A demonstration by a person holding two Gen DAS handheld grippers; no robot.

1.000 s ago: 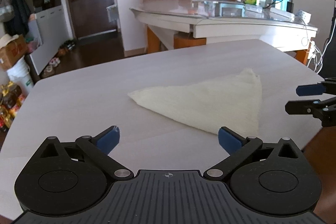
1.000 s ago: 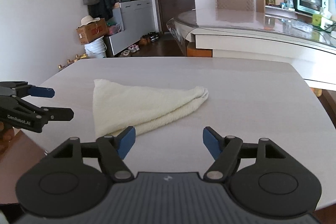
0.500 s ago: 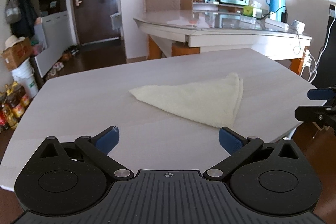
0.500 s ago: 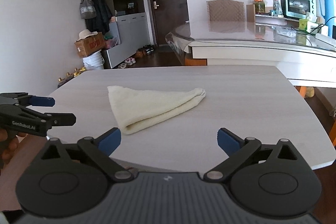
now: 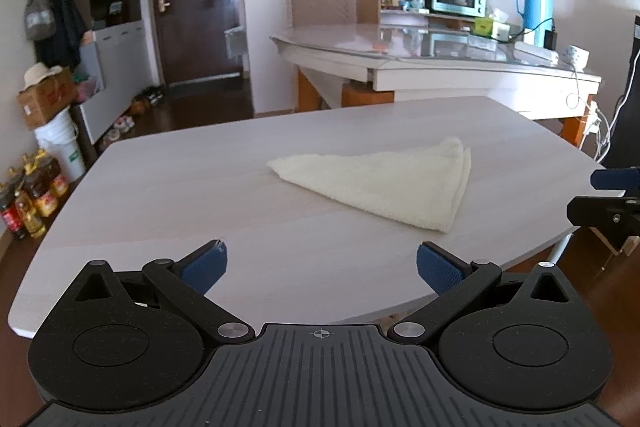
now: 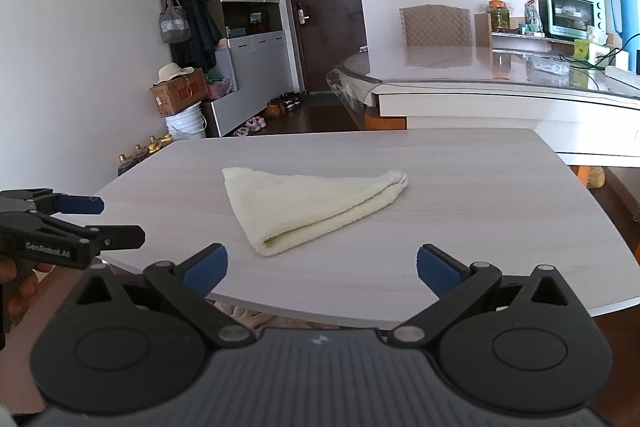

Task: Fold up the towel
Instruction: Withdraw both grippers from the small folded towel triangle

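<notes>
Towel (image 5: 384, 183) lies flat on the table (image 5: 192, 195), folded into a triangle, cream terry, layered edges visible along one side. In the right wrist view the thick folded corner (image 6: 268, 247) faces me, the rolled tip points toward the far right side of the table. Nothing else on the table top.

My left gripper (image 5: 322, 263): jaws wide apart, blue pads clear, nothing between them; a few pale fibres cling to the tip of one pad (image 5: 218, 245). It hangs over the near table edge, towel ahead and a bit to the right, not touching.

My right gripper (image 6: 322, 263): jaws wide apart, have just been opening, nothing between them. Also at the near edge, towel ahead and slightly left, apart from both pads.

Each gripper shows in the other's view: right one at the right edge of the left wrist view, left one at the left edge of the right wrist view w/ part of my hand (image 6: 16, 291) behind it.

Bkgd: glass-topped dining table (image 6: 500, 75) w/ teal toaster oven (image 6: 570, 13) and blue thermos (image 5: 534, 1); dark door (image 6: 324, 15), grey cabinet, cardboard box on a white bucket (image 6: 186, 123)
</notes>
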